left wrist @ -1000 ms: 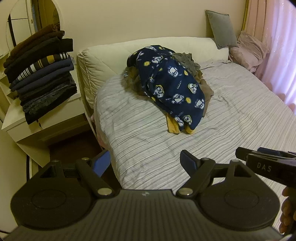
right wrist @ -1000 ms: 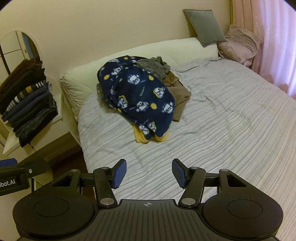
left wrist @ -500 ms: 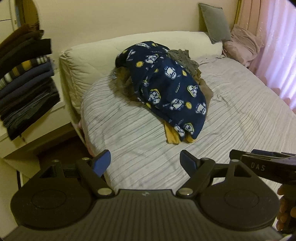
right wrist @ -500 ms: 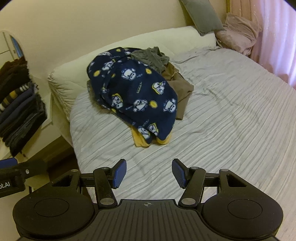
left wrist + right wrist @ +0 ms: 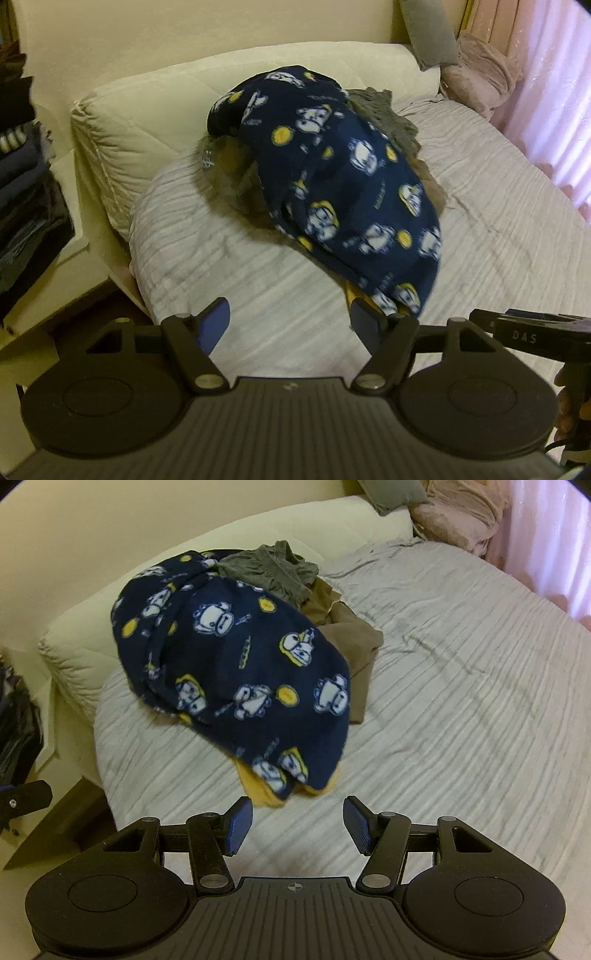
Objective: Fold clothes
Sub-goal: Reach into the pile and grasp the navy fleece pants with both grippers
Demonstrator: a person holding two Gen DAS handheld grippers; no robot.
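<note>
Both tongs are spread apart w/ nothing between the blue pads: left gripper [image 5: 288,325] sits bottom center of its view over the striped bedsheet [image 5: 258,280], right gripper [image 5: 297,825] bottom center of its own view, pads just short of the pile's near edge. The clothes pile is mid-frame, toward the bed's upper left by the cream headboard cushion [image 5: 74,642]: a navy fleece w/ cartoon print [image 5: 255,679] on top, a yellow piece [image 5: 258,790] poking out underneath, a gray top [image 5: 273,568] and a tan garment [image 5: 351,638] behind it. Folded dark clothes [image 5: 26,206] are stacked at the far left edge, a pink curtain [image 5: 554,92] is upper right, and fingers of the person's hand [image 5: 565,402] show at the lower right.
</note>
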